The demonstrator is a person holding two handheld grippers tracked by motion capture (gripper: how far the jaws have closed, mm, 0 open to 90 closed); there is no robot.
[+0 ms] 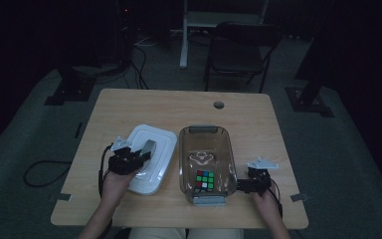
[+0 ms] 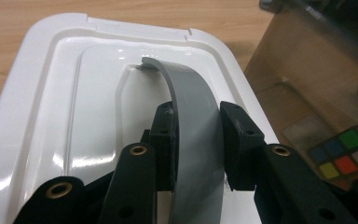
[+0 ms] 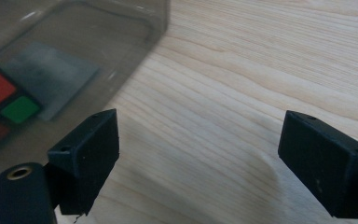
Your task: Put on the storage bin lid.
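Observation:
A white lid point(image 1: 151, 157) lies on the wooden table point(image 1: 179, 107), left of a clear plastic box point(image 1: 206, 162). The lid's grey handle point(image 2: 193, 121) arches up from its top. My left gripper point(image 2: 196, 137) is shut on that grey handle point(image 1: 148, 148), one pad on each side of it. Inside the box rests a colourful puzzle cube point(image 1: 204, 180), near its front end. My right gripper point(image 3: 198, 158) stands open over bare wood just right of the box's front corner point(image 3: 74, 60), nothing between its pads. In the high view the right gripper point(image 1: 242, 186) sits beside the box.
A grey latch point(image 1: 209, 200) sticks out at the box's front end and another latch point(image 1: 205, 129) at its far end. A small round hole point(image 1: 219, 105) marks the table's far side. A dark chair point(image 1: 238, 50) stands behind the table.

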